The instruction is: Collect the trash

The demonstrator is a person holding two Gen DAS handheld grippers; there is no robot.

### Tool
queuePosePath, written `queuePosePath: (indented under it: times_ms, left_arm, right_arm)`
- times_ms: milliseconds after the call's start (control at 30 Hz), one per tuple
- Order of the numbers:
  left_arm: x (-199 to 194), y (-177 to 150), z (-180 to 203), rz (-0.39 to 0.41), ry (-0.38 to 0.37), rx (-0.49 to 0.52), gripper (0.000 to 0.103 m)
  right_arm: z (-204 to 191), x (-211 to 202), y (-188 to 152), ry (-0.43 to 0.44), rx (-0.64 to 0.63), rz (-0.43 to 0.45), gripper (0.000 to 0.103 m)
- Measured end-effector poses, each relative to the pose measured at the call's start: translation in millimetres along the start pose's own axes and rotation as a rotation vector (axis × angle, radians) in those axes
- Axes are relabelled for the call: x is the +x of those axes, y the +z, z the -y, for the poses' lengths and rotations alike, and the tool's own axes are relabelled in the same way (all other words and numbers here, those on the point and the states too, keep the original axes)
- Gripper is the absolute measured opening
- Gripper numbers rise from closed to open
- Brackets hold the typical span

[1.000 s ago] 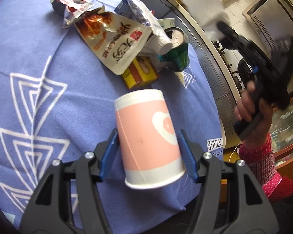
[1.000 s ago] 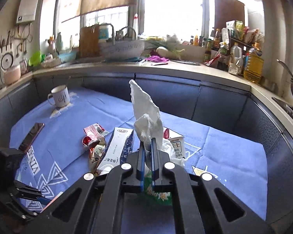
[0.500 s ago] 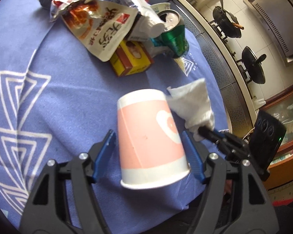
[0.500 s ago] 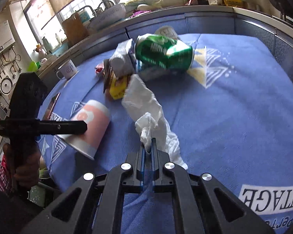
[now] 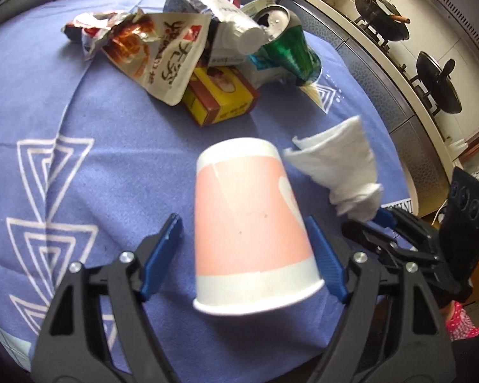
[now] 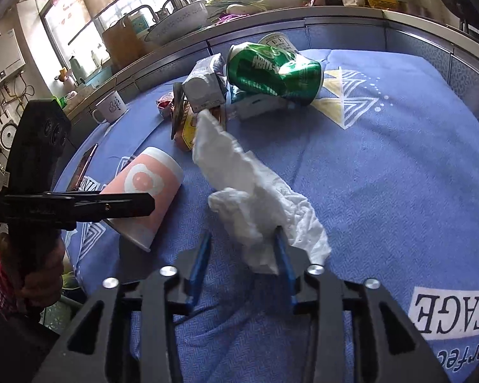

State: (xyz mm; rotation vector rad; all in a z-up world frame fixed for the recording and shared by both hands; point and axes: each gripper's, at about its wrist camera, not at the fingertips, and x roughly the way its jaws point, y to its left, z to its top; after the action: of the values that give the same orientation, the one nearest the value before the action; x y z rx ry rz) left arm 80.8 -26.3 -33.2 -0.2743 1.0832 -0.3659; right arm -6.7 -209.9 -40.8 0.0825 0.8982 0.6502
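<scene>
A pink paper cup (image 5: 249, 223) lies on its side on the blue tablecloth (image 5: 79, 159), mouth toward me. It sits between the fingers of my left gripper (image 5: 244, 255), whose jaws are opening: the left pad stands clear of it and the right pad is close beside it. Just right of the cup, a crumpled white tissue (image 6: 255, 191) rests on the cloth between the opening jaws of my right gripper (image 6: 242, 252), leaning on the right finger and no longer pinched. The left wrist view shows the tissue (image 5: 338, 166) and the right gripper (image 5: 376, 223) beside the cup.
Beyond the cup is a trash pile: a dented green can (image 5: 287, 48), a yellow box (image 5: 220, 99), a snack pouch (image 5: 163, 57) and a milk carton (image 5: 207, 12). A mug (image 6: 110, 108) and a phone (image 6: 86, 162) lie farther off. The table edge is close below both grippers.
The right gripper came down with the tissue from above the pile to the cloth beside the cup, and its jaws parted. The left jaws widened around the cup.
</scene>
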Motion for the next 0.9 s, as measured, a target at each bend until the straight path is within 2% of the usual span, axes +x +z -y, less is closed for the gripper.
queuePosePath:
  times_ms: [267, 400, 533, 900]
  left_arm:
    - [4, -5, 9, 0.015, 0.08, 0.067, 0.077]
    - [4, -6, 9, 0.019, 0.082, 0.072, 0.077]
    - [5, -6, 11, 0.022, 0.083, 0.075, 0.077]
    - [4, -6, 9, 0.026, 0.068, 0.071, 0.077]
  right_arm:
    - [-9, -24, 8, -0.021, -0.05, 0.085, 0.054]
    - [0, -27, 14, -0.009, 0.001, 0.096, 0.054]
    - [6, -21, 13, 0.007, 0.03, 0.068, 0.054]
    - [0, -6, 14, 0.035, -0.002, 0.015, 0.055]
